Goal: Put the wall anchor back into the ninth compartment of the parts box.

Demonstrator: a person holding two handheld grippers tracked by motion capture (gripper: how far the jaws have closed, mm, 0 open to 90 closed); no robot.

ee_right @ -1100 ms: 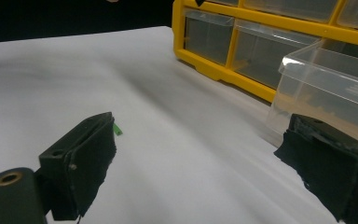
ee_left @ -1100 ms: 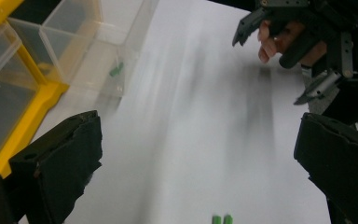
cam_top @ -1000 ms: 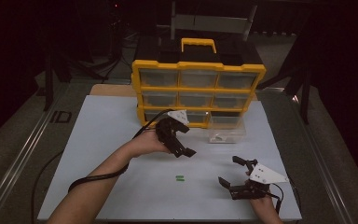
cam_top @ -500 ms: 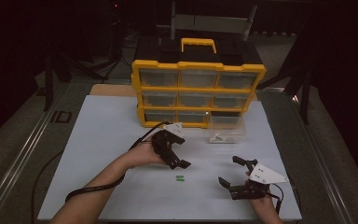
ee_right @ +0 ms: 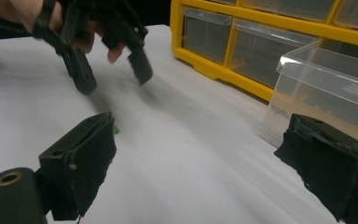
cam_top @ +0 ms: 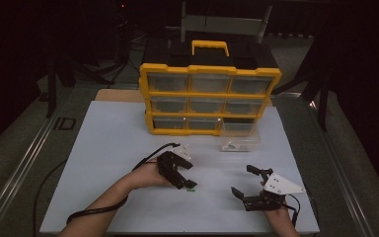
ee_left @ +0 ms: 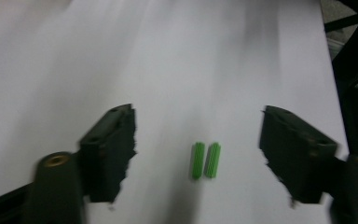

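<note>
I am holding my left gripper (cam_top: 185,181) low over the white mat (cam_top: 103,148), tips pointing down at two green plugs (ee_left: 205,160). The plugs are lying side by side on the mat, touching each other, and in the left gripper view they are sitting between my two jaws but nearer the right one. The jaws have just been closing, yet they are still standing apart with bare mat on either side of the plugs, so nothing is being gripped. In the high view the plugs (cam_top: 191,187) are showing as a small green speck just beside the gripper's tips, near the middle of the mat's near half. In the right gripper view a bit of green (ee_right: 115,129) is peeking out past my near jaw.

My right gripper (cam_top: 246,183) is resting near the mat's front right edge, well apart from the plugs. Its jaws are spread wide with nothing between them. Its view is looking across the mat at my left gripper (ee_right: 112,70) and the hand (ee_right: 37,14) carrying it.

A yellow organiser (cam_top: 209,101) with clear drawers is standing at the far side of the mat. One clear drawer (cam_top: 239,138) is sitting out on the mat, just in front of the organiser's lower right corner.
</note>
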